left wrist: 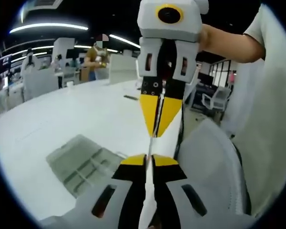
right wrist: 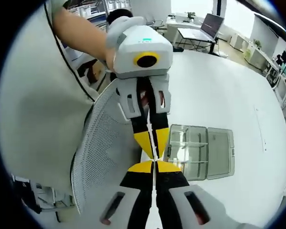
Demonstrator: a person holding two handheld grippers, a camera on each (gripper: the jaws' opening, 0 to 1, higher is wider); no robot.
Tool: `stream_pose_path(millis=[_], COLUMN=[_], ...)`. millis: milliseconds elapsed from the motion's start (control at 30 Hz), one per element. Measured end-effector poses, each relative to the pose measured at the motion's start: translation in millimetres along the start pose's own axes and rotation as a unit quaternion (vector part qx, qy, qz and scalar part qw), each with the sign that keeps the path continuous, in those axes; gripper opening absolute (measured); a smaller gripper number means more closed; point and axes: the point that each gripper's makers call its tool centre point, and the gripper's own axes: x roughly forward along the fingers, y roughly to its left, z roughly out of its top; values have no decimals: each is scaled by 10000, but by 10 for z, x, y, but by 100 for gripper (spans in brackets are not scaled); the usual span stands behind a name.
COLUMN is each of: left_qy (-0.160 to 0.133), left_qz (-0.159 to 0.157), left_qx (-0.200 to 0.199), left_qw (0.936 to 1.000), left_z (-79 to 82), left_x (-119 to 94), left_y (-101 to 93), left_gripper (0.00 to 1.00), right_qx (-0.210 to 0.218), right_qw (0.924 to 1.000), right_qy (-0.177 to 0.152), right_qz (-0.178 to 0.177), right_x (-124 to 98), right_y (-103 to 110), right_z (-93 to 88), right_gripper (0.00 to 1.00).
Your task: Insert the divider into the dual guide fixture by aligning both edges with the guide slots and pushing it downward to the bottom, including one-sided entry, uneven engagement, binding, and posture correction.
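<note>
Clear plastic divider (left wrist: pixel 155 125) pinched edge-on between both claws: left gripper (left wrist: pixel 149 158) and right gripper (right wrist: pixel 155 164) each clenched on an opposite end, tip to tip. Held in the air, long axis running claw to claw. Dual guide fixture (right wrist: pixel 200 151) lying on white table (right wrist: pixel 238 86), below and just beside the right claw, likely nearer to it.

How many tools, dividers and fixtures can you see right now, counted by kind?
Tools: 2, left tool and right tool, both shut on the divider
Divider: 1 thin sheet held edge-on
Clear fixture: 1 on the white table
Total: 4
</note>
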Motion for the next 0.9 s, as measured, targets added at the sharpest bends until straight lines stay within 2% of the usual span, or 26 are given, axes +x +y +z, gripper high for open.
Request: stream_pose_path(millis=[133,200,433,600,700,900], left_qy=[53,99,3,-37,-41,-35], left_qz=[124,205,474,646,734,842], left_qx=[-52,-89,-200,-336,-448,-468], left_qw=[9999,9997,9987,9973,9963,9953], left_z=[-21,-57,-65,-74,-95,-125], left_x=[-14,-22,-65,-100,-123,-171], left_y=[40,78,171,220,241,247], left_gripper=[4,9,11,22,30,31], right_qx=[258,361,705,985,969,1088], right_qw=[9996,9993,9974,9950,9951,9938], right_qy=[-66,-93,-119,-89,-61,-59], right_qz=[-35,-56,-131,-164,-178,-211], right_x=[-14,-26,-39,-29,-13,25], right_y=[-31,-48,-136,-198,-221,-307], right_z=[19,29,42,46,54,72], right_gripper=[0,0,0,0,0,0])
